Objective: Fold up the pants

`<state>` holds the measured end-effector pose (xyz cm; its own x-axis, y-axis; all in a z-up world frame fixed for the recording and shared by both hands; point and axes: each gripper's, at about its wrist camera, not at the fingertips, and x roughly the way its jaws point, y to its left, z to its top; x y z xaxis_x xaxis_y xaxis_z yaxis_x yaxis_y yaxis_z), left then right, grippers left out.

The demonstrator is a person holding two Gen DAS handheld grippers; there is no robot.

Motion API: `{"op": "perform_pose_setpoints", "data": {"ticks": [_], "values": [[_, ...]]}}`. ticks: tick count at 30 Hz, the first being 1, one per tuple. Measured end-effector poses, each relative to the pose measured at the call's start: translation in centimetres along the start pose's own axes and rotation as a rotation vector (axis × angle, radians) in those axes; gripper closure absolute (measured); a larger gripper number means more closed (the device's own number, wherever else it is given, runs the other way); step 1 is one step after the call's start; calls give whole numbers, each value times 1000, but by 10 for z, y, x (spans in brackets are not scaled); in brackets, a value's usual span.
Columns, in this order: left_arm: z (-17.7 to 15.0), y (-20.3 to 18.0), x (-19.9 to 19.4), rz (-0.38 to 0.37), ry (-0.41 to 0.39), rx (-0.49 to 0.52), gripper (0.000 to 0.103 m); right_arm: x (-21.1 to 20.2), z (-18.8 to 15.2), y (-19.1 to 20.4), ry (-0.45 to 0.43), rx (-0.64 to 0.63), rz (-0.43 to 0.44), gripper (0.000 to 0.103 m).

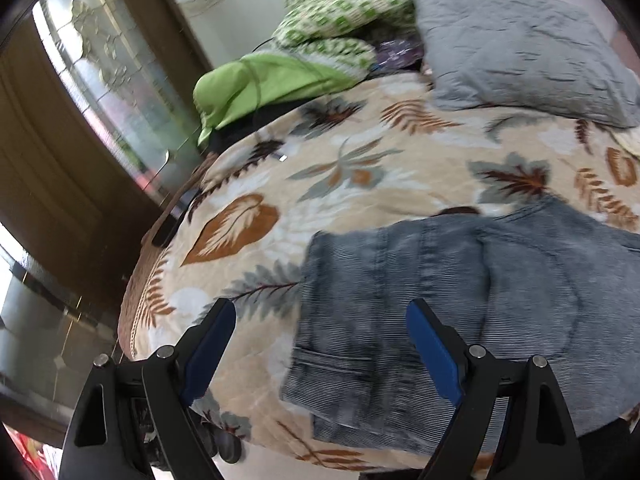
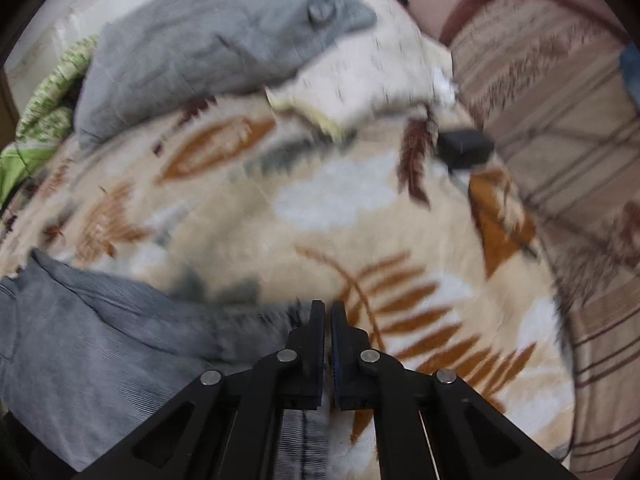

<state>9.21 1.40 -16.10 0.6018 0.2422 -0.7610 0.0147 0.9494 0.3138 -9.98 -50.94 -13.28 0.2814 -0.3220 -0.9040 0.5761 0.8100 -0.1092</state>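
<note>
Hovering left claw wide over pants on bed; right claw pinched at pants' edge, cloth inside unclear. Risk: thin pinch slipping, fold skewing.

Open blanket between pants and grey pillow.

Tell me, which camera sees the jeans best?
The left wrist view: the jeans lie nearly whole in the middle of the leaf-print blanket, with seams and a pocket clear. The right wrist view shows only a blurred part of the jeans at its lower left, beside the shut right gripper.
</note>
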Motion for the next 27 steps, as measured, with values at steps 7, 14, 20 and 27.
{"op": "perform_pose_setpoints", "data": {"ticks": [7, 14, 20, 27], "values": [[-11, 33, 48, 48, 63, -73, 16, -38, -6, -14, -90, 149, 127, 99], [-21, 30, 52, 16, 63, -36, 16, -56, -20, 35, -96, 30, 262, 99], [-15, 27, 51, 0, 28, -5, 16, -40, -27, 87, -55, -43, 343, 97], [-31, 32, 79, 35, 118, 6, 16, 0, -36, 140, 40, -134, 303, 88]]}}
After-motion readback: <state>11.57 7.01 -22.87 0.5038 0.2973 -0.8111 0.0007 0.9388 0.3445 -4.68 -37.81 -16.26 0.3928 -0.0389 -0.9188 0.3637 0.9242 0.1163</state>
